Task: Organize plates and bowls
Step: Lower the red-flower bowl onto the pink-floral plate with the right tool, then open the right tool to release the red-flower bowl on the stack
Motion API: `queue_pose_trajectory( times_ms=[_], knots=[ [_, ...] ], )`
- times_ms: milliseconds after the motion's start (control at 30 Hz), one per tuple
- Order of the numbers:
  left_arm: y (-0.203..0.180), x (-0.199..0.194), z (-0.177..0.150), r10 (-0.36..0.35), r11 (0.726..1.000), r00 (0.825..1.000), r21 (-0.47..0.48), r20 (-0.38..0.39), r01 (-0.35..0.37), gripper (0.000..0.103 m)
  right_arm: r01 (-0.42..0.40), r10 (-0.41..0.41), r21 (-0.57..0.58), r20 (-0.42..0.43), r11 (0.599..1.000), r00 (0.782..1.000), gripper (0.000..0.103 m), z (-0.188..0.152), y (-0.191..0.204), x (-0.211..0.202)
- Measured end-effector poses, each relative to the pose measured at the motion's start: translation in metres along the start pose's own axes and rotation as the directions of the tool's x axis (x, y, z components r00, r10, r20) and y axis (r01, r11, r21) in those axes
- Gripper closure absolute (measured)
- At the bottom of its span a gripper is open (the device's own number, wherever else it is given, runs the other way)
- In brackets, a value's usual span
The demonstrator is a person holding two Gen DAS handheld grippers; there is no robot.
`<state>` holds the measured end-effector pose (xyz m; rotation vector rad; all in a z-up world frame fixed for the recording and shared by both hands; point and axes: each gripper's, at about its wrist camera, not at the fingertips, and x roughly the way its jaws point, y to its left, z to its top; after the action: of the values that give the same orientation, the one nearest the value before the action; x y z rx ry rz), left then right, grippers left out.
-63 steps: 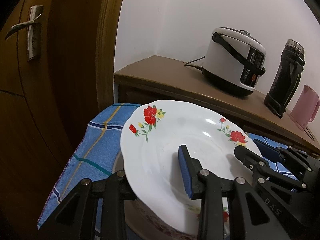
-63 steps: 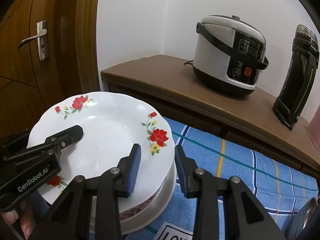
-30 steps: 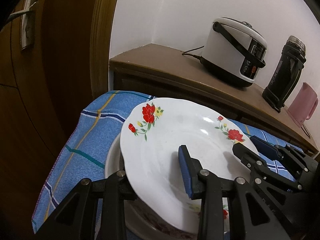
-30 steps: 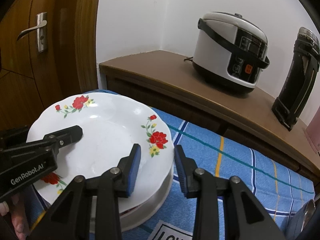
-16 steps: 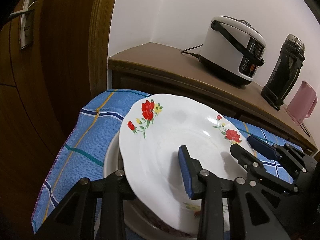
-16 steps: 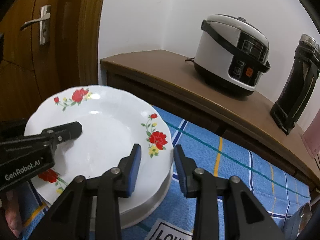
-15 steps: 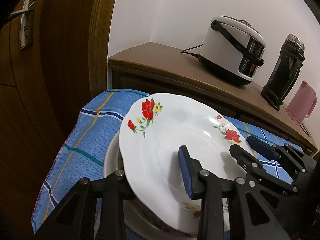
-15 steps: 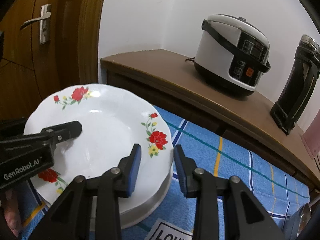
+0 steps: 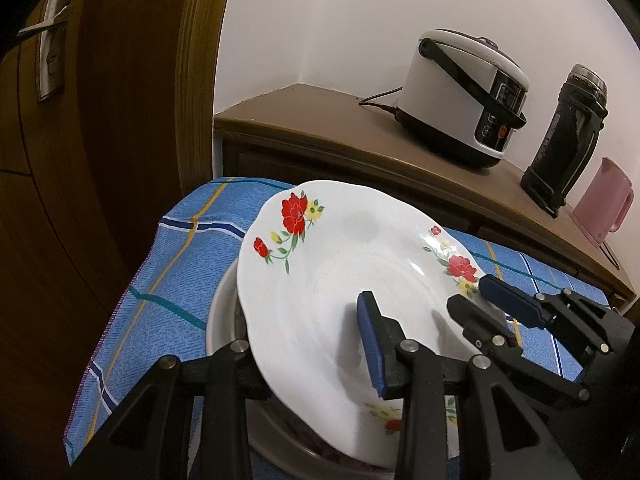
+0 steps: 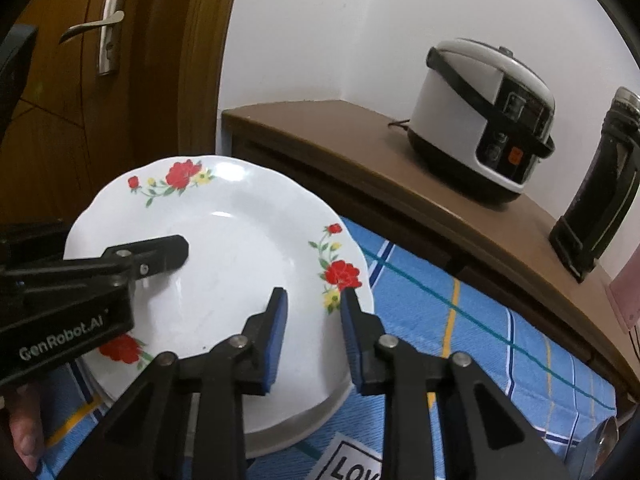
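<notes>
— Position of the flowered plate [image 9: 340, 260]?
— Tilted over a pale dish [image 9: 218, 320] on the blue checked cloth [image 9: 188, 248], left side higher, right side low on that dish.
— Left gripper [image 9: 304, 332]?
— Pinching the plate's near rim: one blue pad on top, the other finger hidden underneath.
— And the right gripper [image 10: 312, 300]?
— Spread, one finger to each side of the plate's right rim, close to the red flower, with a clear gap between the pads.
— Behind the cloth?
— A brown cabinet [image 9: 320, 120] carrying a white rice cooker [image 9: 460, 96], a dark flask [image 9: 568, 140] and a pink jug [image 9: 604, 200].
</notes>
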<state>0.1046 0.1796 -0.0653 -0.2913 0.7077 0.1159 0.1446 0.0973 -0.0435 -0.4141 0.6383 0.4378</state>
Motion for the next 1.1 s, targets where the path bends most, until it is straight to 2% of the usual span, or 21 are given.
queue_pose_trajectory(
  times_ms=[367, 1100],
  knots=[
    [-0.001, -0.002, -0.001, 0.026, 1.0, 1.0, 0.001, 0.003, -0.026, 0.066, -0.002, 0.002, -0.01, -0.002, 1.0, 1.0, 0.077, -0.002, 0.002, 0.0],
    [-0.016, -0.007, -0.003, 0.158, 0.983, 0.986, 0.082, 0.053, -0.162, 0.063, 0.007, -0.007, -0.009, 0.002, 1.0, 1.0, 0.078, -0.002, 0.002, 0.002]
  ],
)
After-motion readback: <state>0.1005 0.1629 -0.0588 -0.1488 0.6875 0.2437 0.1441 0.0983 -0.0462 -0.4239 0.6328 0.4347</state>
